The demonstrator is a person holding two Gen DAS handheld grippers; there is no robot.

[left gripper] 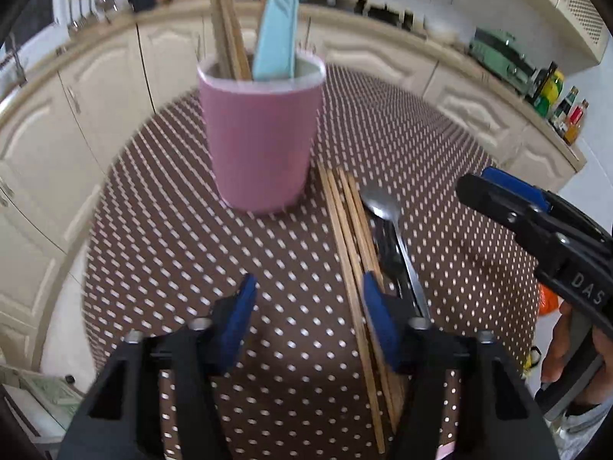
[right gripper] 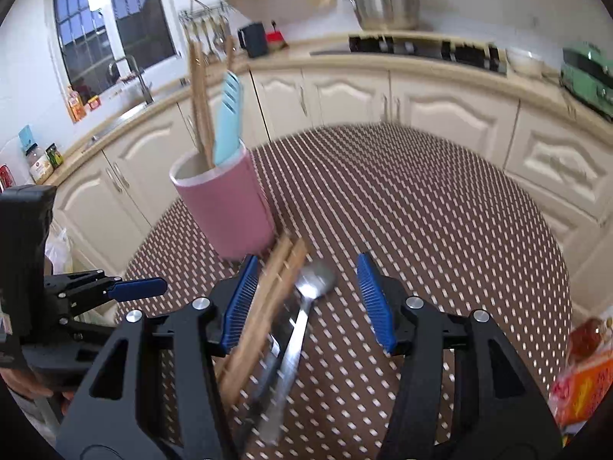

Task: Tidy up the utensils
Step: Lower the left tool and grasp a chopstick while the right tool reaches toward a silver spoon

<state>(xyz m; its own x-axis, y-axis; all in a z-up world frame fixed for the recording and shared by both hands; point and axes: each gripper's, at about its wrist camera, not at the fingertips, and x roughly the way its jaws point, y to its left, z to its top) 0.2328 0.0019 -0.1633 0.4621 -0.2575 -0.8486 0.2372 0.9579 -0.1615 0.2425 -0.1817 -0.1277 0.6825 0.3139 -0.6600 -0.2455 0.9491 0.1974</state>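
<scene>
A pink cup (left gripper: 261, 142) stands upright on the dotted brown table, holding wooden chopsticks (left gripper: 226, 27) and a light blue spatula (left gripper: 277, 27); it also shows in the right wrist view (right gripper: 230, 211). Loose wooden chopsticks (left gripper: 350, 249) lie right of the cup beside a metal spoon (left gripper: 387, 211) and a dark utensil (left gripper: 389, 253). My left gripper (left gripper: 306, 303) is open and empty above the table, its right finger over the chopsticks. My right gripper (right gripper: 306, 287) is open above the spoon (right gripper: 306, 299) and the chopsticks (right gripper: 264, 306), holding nothing; it also appears in the left wrist view (left gripper: 494, 191).
The brown dotted tablecloth (right gripper: 421, 211) covers a round table. Cream cabinets (right gripper: 345, 96) and a counter curve behind it, with a steel pot (right gripper: 387, 0) and a green appliance (right gripper: 586, 73). An orange packet (right gripper: 582, 379) lies at the table's right edge.
</scene>
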